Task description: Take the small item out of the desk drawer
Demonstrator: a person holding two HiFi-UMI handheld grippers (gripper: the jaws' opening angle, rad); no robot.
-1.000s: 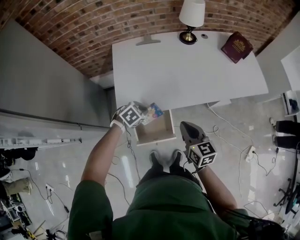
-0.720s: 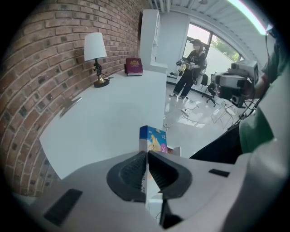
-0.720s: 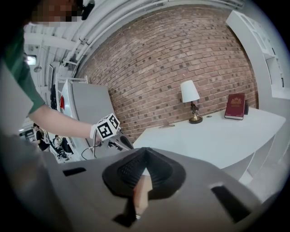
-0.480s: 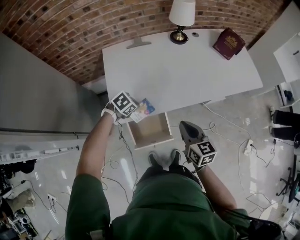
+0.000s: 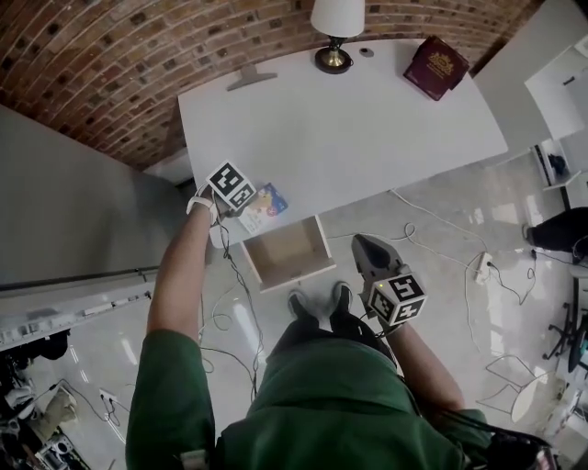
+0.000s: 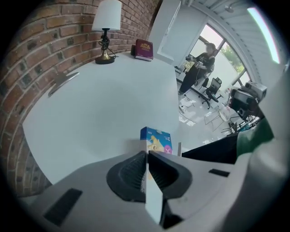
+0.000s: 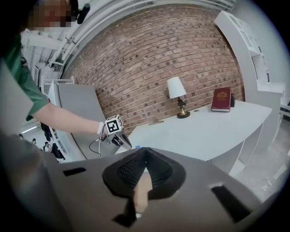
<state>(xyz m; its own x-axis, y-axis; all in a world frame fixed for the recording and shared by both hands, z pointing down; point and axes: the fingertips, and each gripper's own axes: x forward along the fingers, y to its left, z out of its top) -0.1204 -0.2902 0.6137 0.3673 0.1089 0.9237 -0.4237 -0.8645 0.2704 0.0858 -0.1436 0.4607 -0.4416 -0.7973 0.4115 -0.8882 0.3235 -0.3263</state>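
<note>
Left gripper [image 5: 248,206] clamped on the small blue box [image 5: 267,201], left of centre above the white surface [image 5: 367,128] beside the open drawer [image 5: 288,253]; best lowered flat before release, while the right gripper [image 5: 364,248] hangs closed and empty.

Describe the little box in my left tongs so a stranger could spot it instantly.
Find the white desk against the brick wall, then its near-left edge beside the open wooden drawer. There the left tongs pinch a small flat box. It is the only blue, cartoon-printed thing; the lamp and dark red book sit at the far edge.
</note>
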